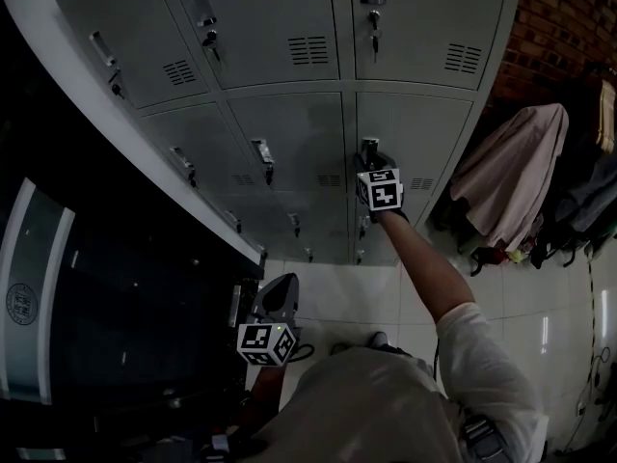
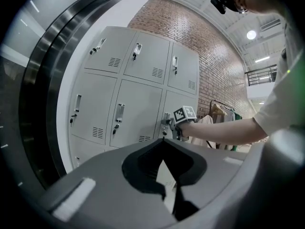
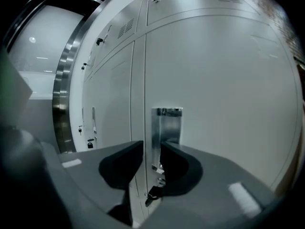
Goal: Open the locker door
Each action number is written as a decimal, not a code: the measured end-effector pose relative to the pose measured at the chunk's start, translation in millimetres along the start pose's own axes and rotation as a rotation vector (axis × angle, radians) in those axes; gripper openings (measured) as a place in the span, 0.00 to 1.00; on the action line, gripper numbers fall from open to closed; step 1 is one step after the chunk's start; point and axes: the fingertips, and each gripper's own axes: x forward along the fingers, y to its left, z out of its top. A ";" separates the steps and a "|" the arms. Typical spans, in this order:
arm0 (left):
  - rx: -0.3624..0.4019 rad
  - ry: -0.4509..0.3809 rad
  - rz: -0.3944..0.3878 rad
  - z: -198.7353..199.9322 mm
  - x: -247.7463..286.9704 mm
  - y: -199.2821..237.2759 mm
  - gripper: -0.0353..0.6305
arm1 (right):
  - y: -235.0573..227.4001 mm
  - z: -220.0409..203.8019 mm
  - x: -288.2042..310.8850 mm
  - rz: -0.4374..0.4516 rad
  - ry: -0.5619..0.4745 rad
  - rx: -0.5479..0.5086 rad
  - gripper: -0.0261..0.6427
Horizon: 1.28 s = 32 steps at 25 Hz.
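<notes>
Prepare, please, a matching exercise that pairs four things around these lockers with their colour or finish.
Things:
1. locker door
2. recessed handle
3. brick wall
4. hanging garment

Colour or finish:
a. pale pinkish beige
b. light grey
c. reddish brown
d. shiny metal

Pairs: 1-b; 2-d; 3-c; 4-a

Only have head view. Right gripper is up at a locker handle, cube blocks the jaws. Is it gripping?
Observer: No. In the right gripper view the right gripper has its jaws apart and closing, with the left edge of the handle showing in the gap and no pad pressing on it.
Operator: Anything near the jaws?
Observer: A dark key hangs just below the handle, low between them.
Operator: Left gripper?
Observer: The left gripper holds nothing. Its jaws show a narrow gap and are opening.
</notes>
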 end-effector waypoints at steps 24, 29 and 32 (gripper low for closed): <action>-0.007 0.026 -0.073 -7.7 12.5 -15.8 0.22 | 31.1 -14.2 -105.3 0.079 -0.140 -0.051 0.20; -0.013 0.034 -0.115 -13.9 22.7 -32.4 0.22 | 24.9 -24.0 -170.3 0.055 -0.200 -0.076 0.21; -0.017 0.038 -0.149 -17.4 31.7 -44.6 0.22 | 13.2 -29.2 -205.0 0.035 -0.212 -0.077 0.23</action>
